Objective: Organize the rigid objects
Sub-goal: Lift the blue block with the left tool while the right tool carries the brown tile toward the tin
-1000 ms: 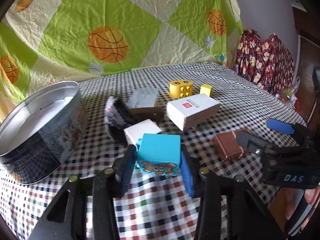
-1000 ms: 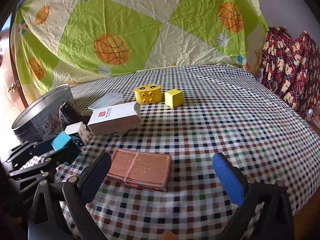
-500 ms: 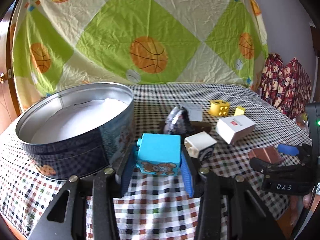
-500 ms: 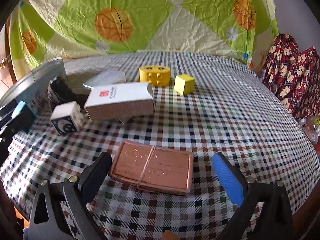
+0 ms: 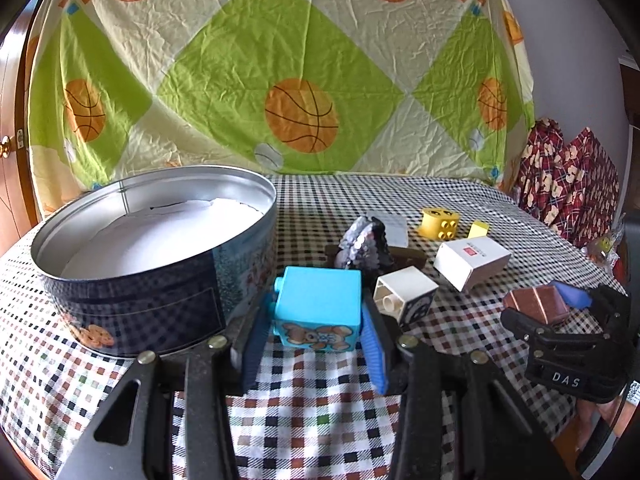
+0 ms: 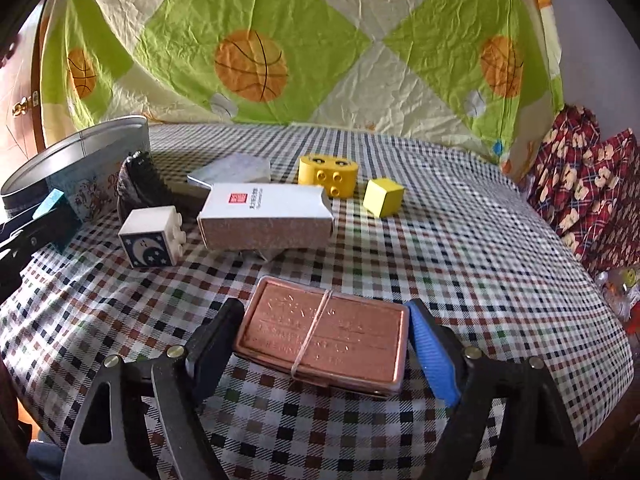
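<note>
My left gripper (image 5: 316,320) is shut on a blue toy block (image 5: 320,300) with a bear picture and holds it just off the checked cloth, right beside the wall of an open round tin (image 5: 140,304). My right gripper (image 6: 324,340) is closing around a flat copper-coloured case (image 6: 320,336) bound with a rubber band. The case lies on the cloth between the jaws, and the pads (image 6: 428,344) stand right at its short ends. From the left wrist view the right gripper (image 5: 544,308) and the case (image 5: 536,304) are at the far right.
A white moon block (image 6: 152,236), white carton (image 6: 264,216), yellow eyed brick (image 6: 328,174), yellow cube (image 6: 383,196), dark sequinned item (image 6: 140,184) and grey flat piece (image 6: 232,170) lie mid-table. Red patterned cloth (image 6: 588,184) lies past the right edge.
My left gripper swung left with the blue block until the tin filled the left of its view. My right gripper moved up to the copper case, and its jaws narrowed around it.
</note>
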`<state>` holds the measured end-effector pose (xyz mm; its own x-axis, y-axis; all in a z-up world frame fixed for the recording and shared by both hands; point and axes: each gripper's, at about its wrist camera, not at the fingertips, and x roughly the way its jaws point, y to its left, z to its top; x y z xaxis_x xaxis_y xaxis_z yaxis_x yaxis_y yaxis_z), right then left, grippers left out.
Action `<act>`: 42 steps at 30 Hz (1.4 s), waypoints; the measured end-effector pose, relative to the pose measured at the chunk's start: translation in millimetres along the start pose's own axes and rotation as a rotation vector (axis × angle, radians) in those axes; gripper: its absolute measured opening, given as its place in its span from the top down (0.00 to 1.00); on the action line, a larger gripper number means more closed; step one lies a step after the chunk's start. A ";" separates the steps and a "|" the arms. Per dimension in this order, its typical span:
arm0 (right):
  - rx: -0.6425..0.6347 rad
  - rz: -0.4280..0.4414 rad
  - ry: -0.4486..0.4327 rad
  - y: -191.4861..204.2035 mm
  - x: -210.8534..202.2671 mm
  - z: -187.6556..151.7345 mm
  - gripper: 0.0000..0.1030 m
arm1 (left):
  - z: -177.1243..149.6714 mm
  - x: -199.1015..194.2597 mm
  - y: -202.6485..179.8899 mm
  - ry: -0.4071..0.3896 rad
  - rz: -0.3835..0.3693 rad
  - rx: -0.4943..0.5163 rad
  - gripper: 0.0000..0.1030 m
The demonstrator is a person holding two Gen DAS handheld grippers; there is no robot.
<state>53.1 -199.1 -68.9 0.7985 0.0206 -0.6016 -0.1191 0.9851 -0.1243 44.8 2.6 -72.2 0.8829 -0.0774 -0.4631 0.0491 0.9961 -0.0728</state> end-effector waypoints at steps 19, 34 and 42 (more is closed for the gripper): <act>0.050 0.003 -0.309 -10.2 -32.5 17.1 0.19 | -0.7 -5.2 -1.3 -0.036 -0.027 0.002 0.59; 0.134 0.040 -0.360 -13.0 -32.2 17.9 0.19 | -5.5 -15.1 -4.4 -0.091 -0.060 0.054 0.59; 0.095 0.036 -0.400 -2.7 -38.5 15.0 0.19 | -3.0 -12.6 -6.6 -0.087 -0.015 0.072 0.59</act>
<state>31.5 -199.9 -33.6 0.9635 0.1020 -0.2474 -0.1115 0.9935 -0.0244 31.9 -3.1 -68.5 0.9188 -0.0912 -0.3841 0.0931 0.9956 -0.0137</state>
